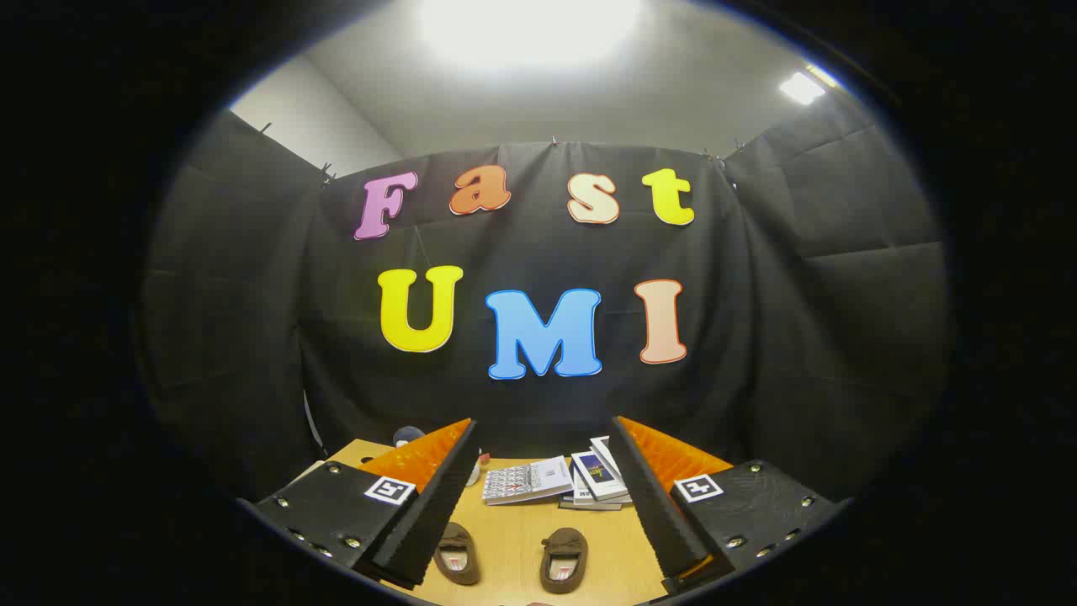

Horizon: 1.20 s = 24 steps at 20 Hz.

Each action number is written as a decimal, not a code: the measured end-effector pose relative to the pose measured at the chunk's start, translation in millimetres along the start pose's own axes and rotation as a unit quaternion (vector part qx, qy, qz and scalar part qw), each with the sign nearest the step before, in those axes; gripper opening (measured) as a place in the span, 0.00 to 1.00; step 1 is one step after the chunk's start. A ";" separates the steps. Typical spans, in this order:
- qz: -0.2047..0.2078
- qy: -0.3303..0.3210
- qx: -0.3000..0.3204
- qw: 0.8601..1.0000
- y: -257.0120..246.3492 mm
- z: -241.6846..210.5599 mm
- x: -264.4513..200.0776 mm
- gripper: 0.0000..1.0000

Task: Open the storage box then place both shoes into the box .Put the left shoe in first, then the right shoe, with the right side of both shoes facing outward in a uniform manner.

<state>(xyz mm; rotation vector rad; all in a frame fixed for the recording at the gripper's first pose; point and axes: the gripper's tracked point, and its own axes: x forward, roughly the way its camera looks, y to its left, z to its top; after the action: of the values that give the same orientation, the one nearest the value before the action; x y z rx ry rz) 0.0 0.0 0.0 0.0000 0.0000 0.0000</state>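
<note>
Claw: gripper spread wide, empty — high above table
Shoes: brown pair below, side by side
Risk: mixing left and right — near-identical

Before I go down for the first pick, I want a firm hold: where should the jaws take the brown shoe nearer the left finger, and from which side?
Probably from above, across the heel end of the brown shoe: it lies flat, sole down, opening upward. One finger inside the opening, one outside the wall. The gripper hangs open above both shoes.
</note>
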 end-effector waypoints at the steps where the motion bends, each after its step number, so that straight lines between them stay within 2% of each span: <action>1: 0.002 -0.005 0.009 1.000 -1.0 4.1 1.8 0.97; 17: 0.020 0.026 0.023 0.999 -12.3 -17.0 53.7 0.97; 24: 0.020 0.045 0.028 0.998 -12.6 -43.4 93.7 0.97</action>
<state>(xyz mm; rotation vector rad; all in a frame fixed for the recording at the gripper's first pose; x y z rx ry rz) 93.7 -12.6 -43.4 0.0554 0.0893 0.0403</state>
